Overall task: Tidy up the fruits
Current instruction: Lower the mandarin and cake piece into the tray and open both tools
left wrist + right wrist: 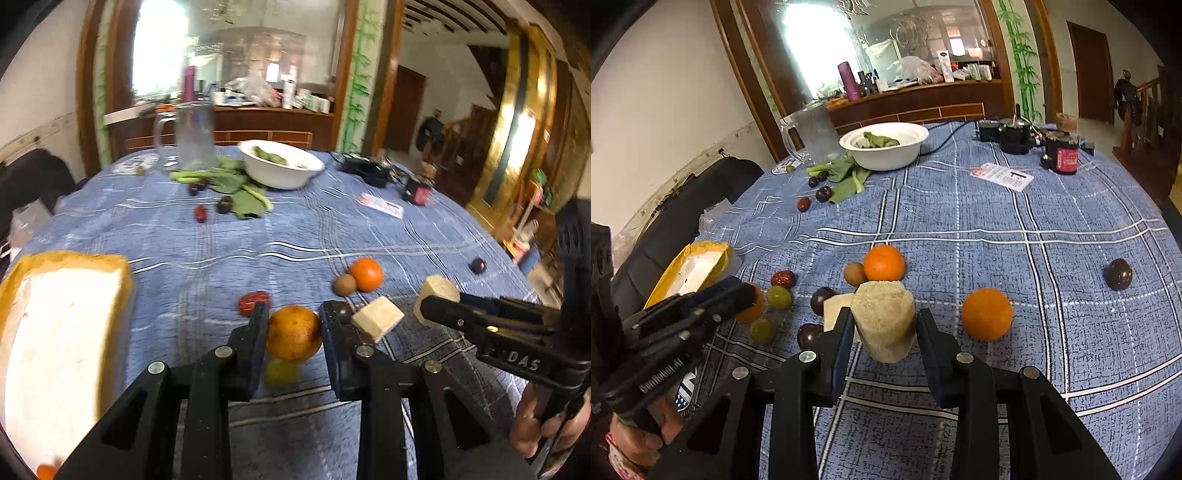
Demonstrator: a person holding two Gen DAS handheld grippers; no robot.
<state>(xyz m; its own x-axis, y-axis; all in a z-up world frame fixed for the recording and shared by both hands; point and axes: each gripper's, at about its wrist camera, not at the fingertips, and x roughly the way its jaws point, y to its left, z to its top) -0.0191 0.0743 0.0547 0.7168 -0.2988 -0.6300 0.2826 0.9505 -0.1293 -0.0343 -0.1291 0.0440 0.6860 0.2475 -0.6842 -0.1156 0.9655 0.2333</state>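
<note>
My left gripper (294, 321) is shut on an orange (293, 333) and holds it above the blue checked tablecloth (295, 236); it also shows in the right wrist view (746, 295). My right gripper (882, 325) is shut on a pale sugarcane chunk (884, 319), seen in the left view too (437, 295). A second pale chunk (376, 317) lies beside it. Loose on the cloth are two more oranges (884, 263) (987, 314), a kiwi (854, 274), green grapes (779, 297), a red date (783, 278) and dark plums (1119, 274). A yellow-rimmed white box (62, 332) stands at the left.
A white bowl (886, 146) with greens, leafy greens (846, 173), a clear pitcher (814, 133), more plums and a date (804, 204) sit at the far side. Black devices (1015, 134), a red-labelled jar (1062, 153) and a card (1003, 175) are far right. A dark chair (683, 218) is left.
</note>
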